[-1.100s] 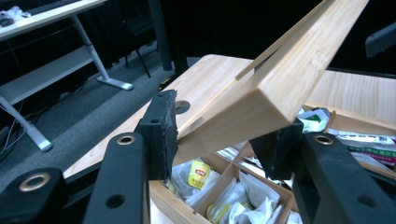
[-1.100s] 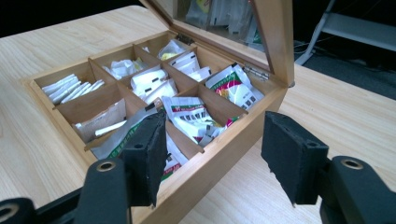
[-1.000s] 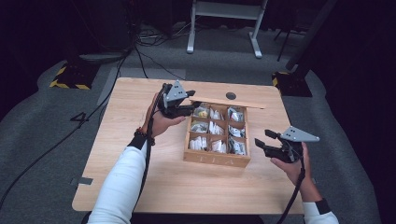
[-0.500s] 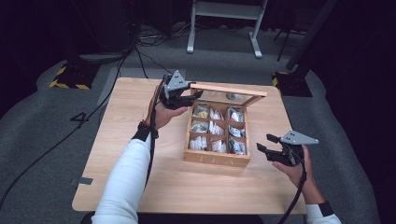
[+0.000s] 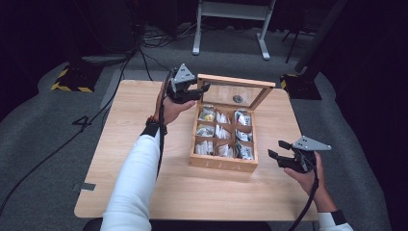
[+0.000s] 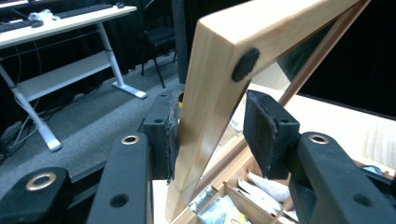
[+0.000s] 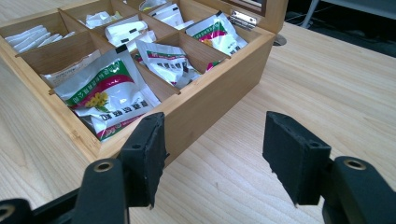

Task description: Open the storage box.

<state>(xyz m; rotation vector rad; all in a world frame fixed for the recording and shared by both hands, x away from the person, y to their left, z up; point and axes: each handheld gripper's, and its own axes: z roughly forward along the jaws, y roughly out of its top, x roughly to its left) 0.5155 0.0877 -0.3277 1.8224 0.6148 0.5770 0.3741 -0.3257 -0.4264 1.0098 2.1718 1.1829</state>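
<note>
A wooden compartment box (image 5: 223, 163) of sachets (image 5: 223, 132) stands mid-table, its glass-paned lid (image 5: 235, 91) raised and leaning back on its hinges. My left gripper (image 5: 204, 89) is shut on the lid's left frame corner; in the left gripper view the wooden lid frame (image 6: 210, 79) runs between the pads (image 6: 164, 135). My right gripper (image 5: 276, 149) hovers open just off the box's front right corner. In the right gripper view its open jaws (image 7: 215, 154) frame the box wall (image 7: 205, 107), with green-and-white sachets (image 7: 107, 93) in the nearest cells.
The light wood table (image 5: 144, 183) has bare room left of the box and in front of it. A small dark disc (image 5: 237, 99) shows through the lid's glass. Beyond the table lie grey carpet, cables and a white desk frame (image 5: 231, 29).
The lid has swung up from lying low behind the box to a raised tilt, with the left gripper rising with it. The right gripper has drifted slightly lower and stays open.
</note>
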